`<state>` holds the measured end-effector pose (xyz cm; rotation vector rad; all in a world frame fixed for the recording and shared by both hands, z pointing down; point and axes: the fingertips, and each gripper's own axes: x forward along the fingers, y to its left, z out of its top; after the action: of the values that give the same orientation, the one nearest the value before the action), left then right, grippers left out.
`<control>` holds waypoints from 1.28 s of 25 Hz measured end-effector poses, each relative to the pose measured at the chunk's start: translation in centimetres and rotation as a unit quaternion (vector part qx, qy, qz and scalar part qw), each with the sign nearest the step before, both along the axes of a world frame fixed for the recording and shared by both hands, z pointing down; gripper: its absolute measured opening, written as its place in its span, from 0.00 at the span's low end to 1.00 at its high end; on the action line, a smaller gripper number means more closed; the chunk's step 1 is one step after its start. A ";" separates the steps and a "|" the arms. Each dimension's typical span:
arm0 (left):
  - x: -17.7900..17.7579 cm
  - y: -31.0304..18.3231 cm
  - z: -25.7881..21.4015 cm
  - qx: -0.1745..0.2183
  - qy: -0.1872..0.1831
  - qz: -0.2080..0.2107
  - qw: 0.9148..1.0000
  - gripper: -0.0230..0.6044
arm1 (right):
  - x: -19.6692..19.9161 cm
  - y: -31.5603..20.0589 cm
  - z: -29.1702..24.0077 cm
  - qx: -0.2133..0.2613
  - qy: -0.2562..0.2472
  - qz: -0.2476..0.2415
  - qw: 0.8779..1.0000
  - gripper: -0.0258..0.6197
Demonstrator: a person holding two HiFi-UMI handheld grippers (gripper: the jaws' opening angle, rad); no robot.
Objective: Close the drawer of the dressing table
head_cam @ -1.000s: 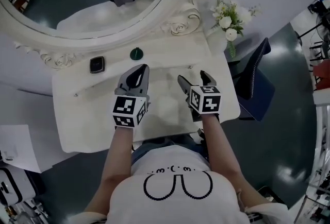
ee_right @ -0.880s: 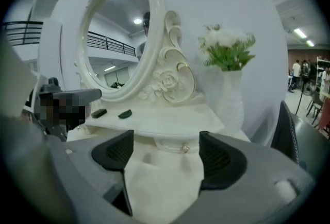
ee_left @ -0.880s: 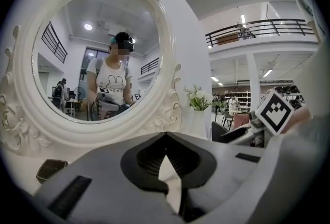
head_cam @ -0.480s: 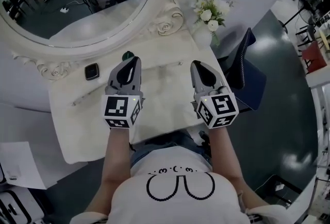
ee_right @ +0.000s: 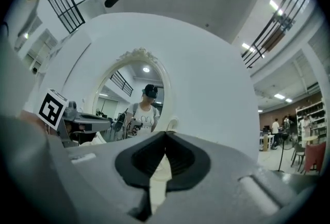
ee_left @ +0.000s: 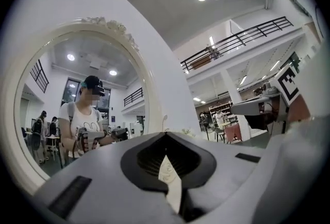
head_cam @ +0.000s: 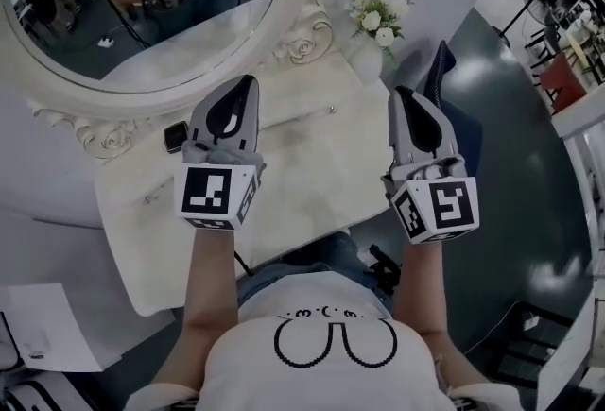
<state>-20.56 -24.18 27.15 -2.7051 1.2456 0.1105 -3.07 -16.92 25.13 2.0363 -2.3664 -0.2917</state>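
The left tool (head_cam: 246, 86) and the right tool (head_cam: 403, 95) are both clenched, with nothing between their jaws. The left one hangs over the back left of the table (head_cam: 312, 173), near the mirror (head_cam: 189, 31). The right one hangs over the table's right edge, near the flowers (head_cam: 373, 17). Seen from above, the drawer cannot be told apart from the white table top.

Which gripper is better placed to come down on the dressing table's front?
Left, probably: the left gripper hangs over the table top; the right gripper sits past its right edge, by the dark chair. Both are shut.
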 end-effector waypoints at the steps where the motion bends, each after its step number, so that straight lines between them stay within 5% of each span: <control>1: -0.2 0.1 -0.4 0.003 0.003 0.004 1.000 0.03 | -0.2 0.6 -0.7 0.010 0.002 0.005 1.000 0.04; 11: -0.3 0.4 -2.3 0.029 0.021 0.019 0.999 0.03 | -0.8 2.2 -2.1 0.021 0.020 0.025 0.999 0.04; 32: 2.2 0.8 -2.4 0.019 0.012 -0.005 1.000 0.03 | 2.3 1.7 -1.8 -0.007 0.032 0.001 0.999 0.04</control>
<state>-18.40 -23.41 24.71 -2.6738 1.2504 0.1652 -0.74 -15.21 23.37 1.9931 -2.3223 -0.3340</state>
